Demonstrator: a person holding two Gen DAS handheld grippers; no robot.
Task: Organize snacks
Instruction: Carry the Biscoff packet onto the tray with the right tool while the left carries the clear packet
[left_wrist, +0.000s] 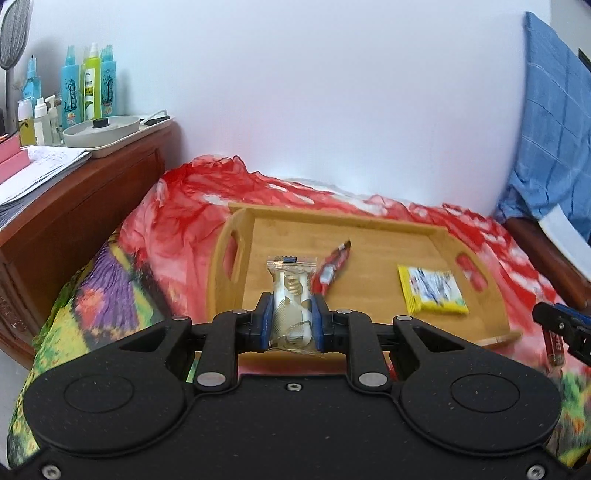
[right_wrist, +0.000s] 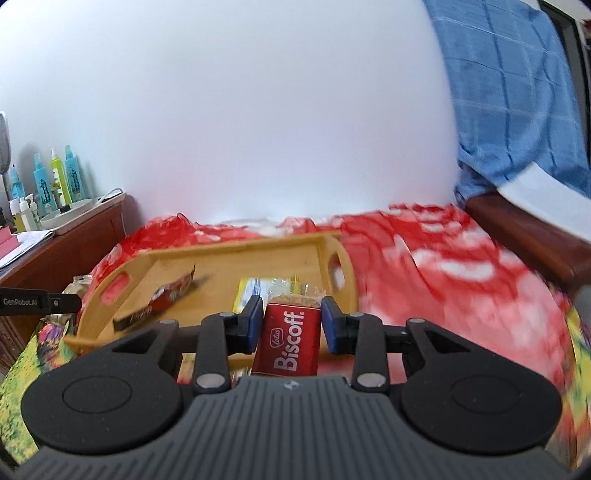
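Observation:
A bamboo tray (left_wrist: 373, 221) lies on the red bedspread; it also shows in the right wrist view (right_wrist: 229, 258). In it lie a red snack packet (left_wrist: 332, 266) and a yellow packet (left_wrist: 432, 291). My left gripper (left_wrist: 291, 314) is shut on a clear white-and-gold snack packet (left_wrist: 290, 291), held over the tray's near edge. My right gripper (right_wrist: 291, 321) holds a red Biscoff packet (right_wrist: 291, 343) between its blue pads (right_wrist: 255, 325) near the tray's right end; a small gap shows on the right side. The right gripper (left_wrist: 561, 325) appears at the right edge of the left view.
A wooden bedside cabinet (left_wrist: 74, 206) stands at left with spray bottles (left_wrist: 88, 85), a white dish (left_wrist: 103, 129) and papers (left_wrist: 33, 170). A blue blanket (left_wrist: 554, 122) hangs over the wooden bed frame at right. A white wall lies behind the bed.

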